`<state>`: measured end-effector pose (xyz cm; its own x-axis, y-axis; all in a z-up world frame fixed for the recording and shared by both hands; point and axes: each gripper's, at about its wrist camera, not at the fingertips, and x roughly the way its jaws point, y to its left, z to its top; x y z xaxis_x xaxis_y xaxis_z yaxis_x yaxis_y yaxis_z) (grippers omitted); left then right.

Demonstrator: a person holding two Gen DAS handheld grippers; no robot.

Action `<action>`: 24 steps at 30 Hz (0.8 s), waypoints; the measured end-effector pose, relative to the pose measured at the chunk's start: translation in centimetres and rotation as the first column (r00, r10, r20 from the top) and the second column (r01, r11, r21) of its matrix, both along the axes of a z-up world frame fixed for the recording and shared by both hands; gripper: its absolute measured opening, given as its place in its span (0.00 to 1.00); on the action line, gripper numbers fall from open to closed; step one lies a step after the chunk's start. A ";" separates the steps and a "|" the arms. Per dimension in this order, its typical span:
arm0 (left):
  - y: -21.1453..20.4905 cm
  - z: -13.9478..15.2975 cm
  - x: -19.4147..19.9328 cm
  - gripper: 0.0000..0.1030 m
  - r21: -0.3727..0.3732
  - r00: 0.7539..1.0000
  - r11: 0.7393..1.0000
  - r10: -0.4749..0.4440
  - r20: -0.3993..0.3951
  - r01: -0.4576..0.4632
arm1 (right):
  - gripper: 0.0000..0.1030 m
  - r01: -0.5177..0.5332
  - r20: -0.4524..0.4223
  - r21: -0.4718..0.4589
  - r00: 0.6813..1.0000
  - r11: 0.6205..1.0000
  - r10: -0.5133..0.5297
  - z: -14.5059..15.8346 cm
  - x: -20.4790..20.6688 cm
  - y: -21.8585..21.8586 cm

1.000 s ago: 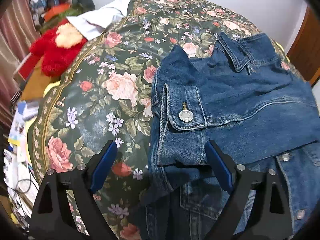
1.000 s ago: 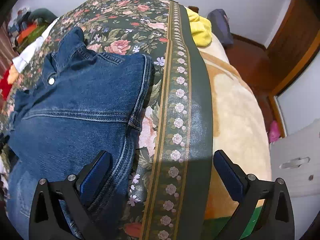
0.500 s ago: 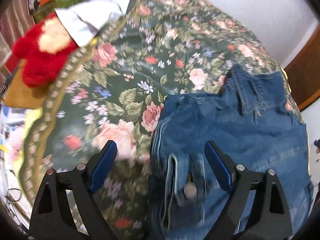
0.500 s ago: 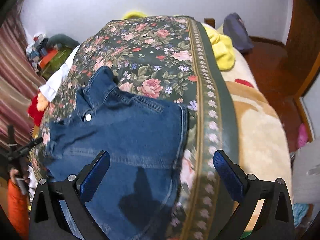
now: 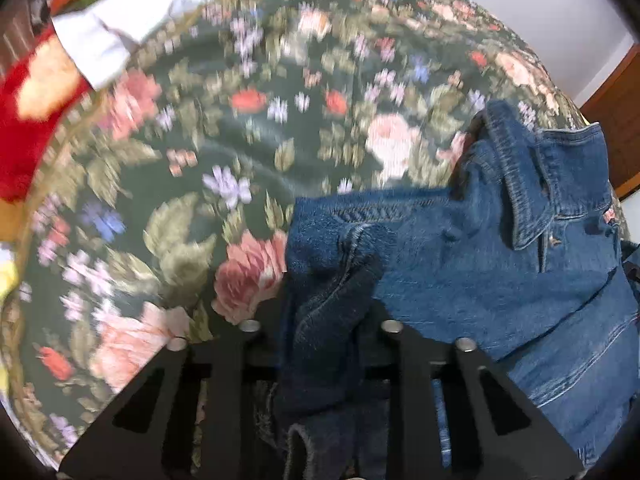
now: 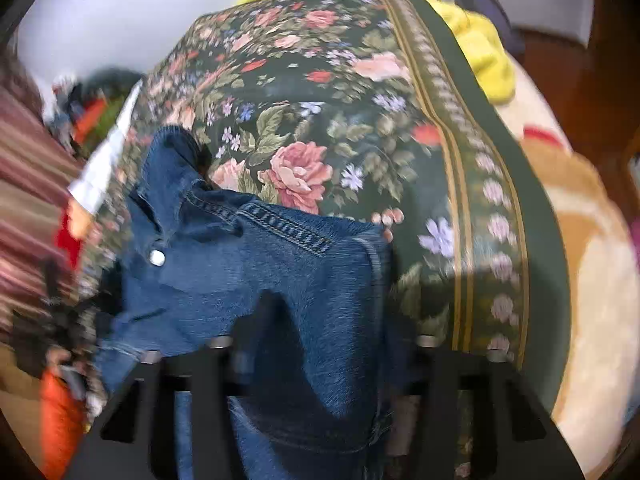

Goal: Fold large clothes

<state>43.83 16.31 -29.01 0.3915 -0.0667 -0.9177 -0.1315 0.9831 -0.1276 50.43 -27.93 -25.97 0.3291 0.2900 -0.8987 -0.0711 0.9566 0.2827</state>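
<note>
A blue denim jacket lies on a dark green floral bedspread, collar toward the far side. My left gripper is shut on the jacket's left edge, and bunched denim fills the gap between its fingers. In the right wrist view the same jacket hangs over my right gripper, which is shut on its right edge; the fingertips are hidden under the cloth. Both edges are lifted off the bedspread.
A red plush toy and a white cloth lie at the bed's left edge. A yellow cloth and a beige blanket lie to the right. Clutter sits at far left.
Both grippers were open a second ago and have shut on the jacket's two side edges. Both have moved forward over the bed, lifting the denim with them.
</note>
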 end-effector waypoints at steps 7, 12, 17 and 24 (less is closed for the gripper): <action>0.1 7.9 -2.5 0.09 0.082 0.967 0.996 0.007 0.253 -0.029 | 0.12 -0.045 0.141 -0.127 0.988 0.991 0.063 3.3 2.2 3.2; 2.7 9.8 -1.5 0.09 0.110 0.957 0.991 0.041 0.286 -0.075 | 0.12 -0.104 0.173 -0.210 0.975 0.972 0.142 4.1 4.8 6.8; 6.5 5.9 0.9 0.10 0.095 0.975 0.985 0.123 0.183 -0.142 | 0.12 -0.114 0.180 -0.207 0.972 0.972 0.152 3.0 7.6 9.3; 8.9 0.8 1.6 0.31 0.091 0.982 0.980 0.171 0.075 -0.178 | 0.15 -0.121 0.155 -0.281 0.973 0.952 0.169 0.2 9.2 10.1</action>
<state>45.44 25.20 -28.17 0.4498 0.0960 -0.8879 -0.2964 0.9539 -0.0470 59.60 -17.86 -25.74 0.4611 0.1026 -0.8814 -0.2399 0.9707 -0.0125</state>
